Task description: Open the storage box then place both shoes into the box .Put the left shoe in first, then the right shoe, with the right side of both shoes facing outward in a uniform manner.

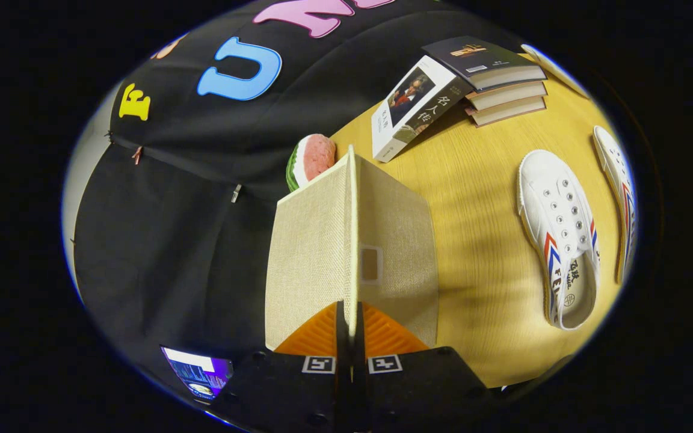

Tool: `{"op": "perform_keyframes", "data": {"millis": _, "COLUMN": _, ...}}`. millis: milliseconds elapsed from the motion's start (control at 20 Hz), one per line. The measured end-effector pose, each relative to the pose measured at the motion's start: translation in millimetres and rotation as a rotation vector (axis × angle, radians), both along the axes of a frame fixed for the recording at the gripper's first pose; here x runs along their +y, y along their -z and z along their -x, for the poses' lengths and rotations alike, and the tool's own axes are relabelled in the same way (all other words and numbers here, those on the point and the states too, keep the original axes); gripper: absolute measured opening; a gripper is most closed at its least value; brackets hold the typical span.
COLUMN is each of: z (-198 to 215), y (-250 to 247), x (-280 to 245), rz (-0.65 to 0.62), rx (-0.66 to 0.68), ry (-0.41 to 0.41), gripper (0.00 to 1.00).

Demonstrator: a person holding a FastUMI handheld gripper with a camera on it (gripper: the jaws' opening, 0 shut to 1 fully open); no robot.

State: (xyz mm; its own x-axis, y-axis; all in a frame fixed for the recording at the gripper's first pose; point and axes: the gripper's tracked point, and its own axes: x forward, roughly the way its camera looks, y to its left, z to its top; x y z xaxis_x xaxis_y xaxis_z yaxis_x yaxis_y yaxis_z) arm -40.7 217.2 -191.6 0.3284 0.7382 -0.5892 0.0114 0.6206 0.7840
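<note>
Currently the gripper (351, 328) is clamping the thin edge of the storage box lid (322, 252) — the jaws are nearly together, both fingers pressing on the beige fabric panel from either side. The lid is standing up edge-on ahead of the fingers, splitting the scene: one woven face is showing to the left, and the other to the right is carrying a small label window (370, 264).

The raised panel is blocking most of what is lying straight ahead. A watermelon-slice toy (312, 159) is peeking out past the lid's far edge, partly hidden by it.

On the wooden table (479, 252), to the right of the lid and well apart from it, the two white shoes are lying side by side. The nearer shoe (560, 237) is showing its laces, eyelets and red-and-blue stripes; the second shoe (618, 186) is sitting further right, seen mostly side-on.

At the far side a stack of books (491, 75) is resting, with one book (415, 105) leaning against it — cover up, tilted. A lit screen (197, 370) is showing near left of the fingers.
</note>
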Motion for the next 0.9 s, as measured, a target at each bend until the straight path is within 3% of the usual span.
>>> {"op": "perform_keyframes", "data": {"millis": 450, "z": -7.3, "y": -68.9, "x": 24.6, "rz": -0.102, "rx": -0.053, "ry": -0.024, "gripper": 0.05}}
{"op": "perform_keyframes", "data": {"millis": 900, "z": -0.1, "y": -152.6, "x": 136.5, "rz": -0.22, "rx": -0.147, "ry": -0.12, "gripper": 0.05}}
